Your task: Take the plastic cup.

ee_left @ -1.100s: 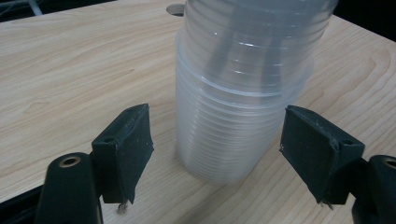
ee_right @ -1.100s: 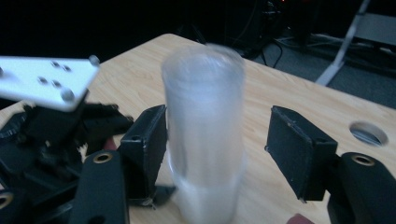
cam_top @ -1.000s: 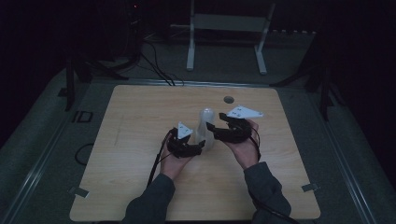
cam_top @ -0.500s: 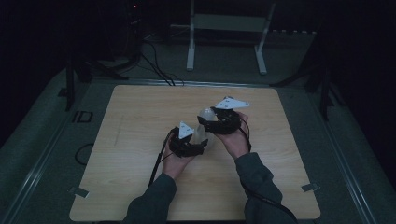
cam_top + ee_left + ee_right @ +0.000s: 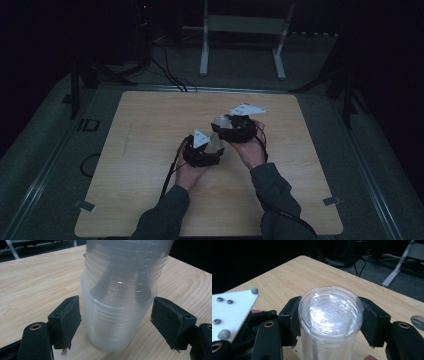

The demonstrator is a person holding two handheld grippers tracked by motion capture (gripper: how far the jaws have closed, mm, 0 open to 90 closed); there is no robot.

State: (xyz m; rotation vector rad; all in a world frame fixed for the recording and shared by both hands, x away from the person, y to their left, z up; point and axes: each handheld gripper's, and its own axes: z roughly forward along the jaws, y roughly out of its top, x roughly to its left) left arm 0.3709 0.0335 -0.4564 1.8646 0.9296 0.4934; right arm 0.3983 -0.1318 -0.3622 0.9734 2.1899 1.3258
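Stack of clear cups (image 5: 117, 302), upright: upper end being clamped by right gripper (image 5: 329, 322); base being flanked, untouched, by parted left gripper (image 5: 116, 325).

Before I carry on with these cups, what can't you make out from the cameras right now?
- How many cups are in the stack: clear walls blur together in the left gripper view.
- Top of the stack: cut off by that view's upper edge.
- Stack below the right gripper: cut off by the bottom edge of the right gripper view.
- Shiny thing on the table: cut by the right edge.
- Left gripper: jaws stand clear of the cup.
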